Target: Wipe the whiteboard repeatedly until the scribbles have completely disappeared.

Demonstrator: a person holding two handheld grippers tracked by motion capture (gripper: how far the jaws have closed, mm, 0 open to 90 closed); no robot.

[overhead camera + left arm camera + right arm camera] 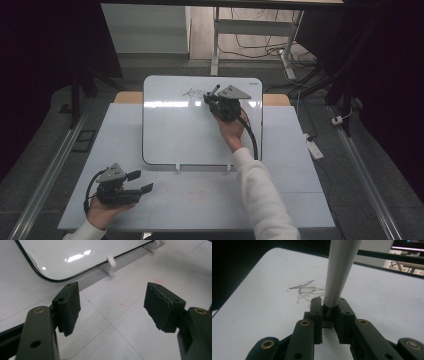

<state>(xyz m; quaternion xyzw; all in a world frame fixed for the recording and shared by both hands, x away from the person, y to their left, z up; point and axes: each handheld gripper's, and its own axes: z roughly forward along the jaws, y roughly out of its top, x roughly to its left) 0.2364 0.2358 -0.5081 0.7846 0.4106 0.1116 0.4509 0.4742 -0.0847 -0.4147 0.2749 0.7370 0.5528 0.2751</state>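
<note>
Marker (pixel 338 275) in right tool (pixel 329 312) — scribble (pixel 308 290) beside.

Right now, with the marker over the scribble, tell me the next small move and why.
Probably sweep the marker on across the whiteboard to extend the scribble. The right gripper has its jaws shut on the marker, beside the faint lines near the board's top edge. The left gripper rests open on the table, clear of the board, so it can stay.
</note>
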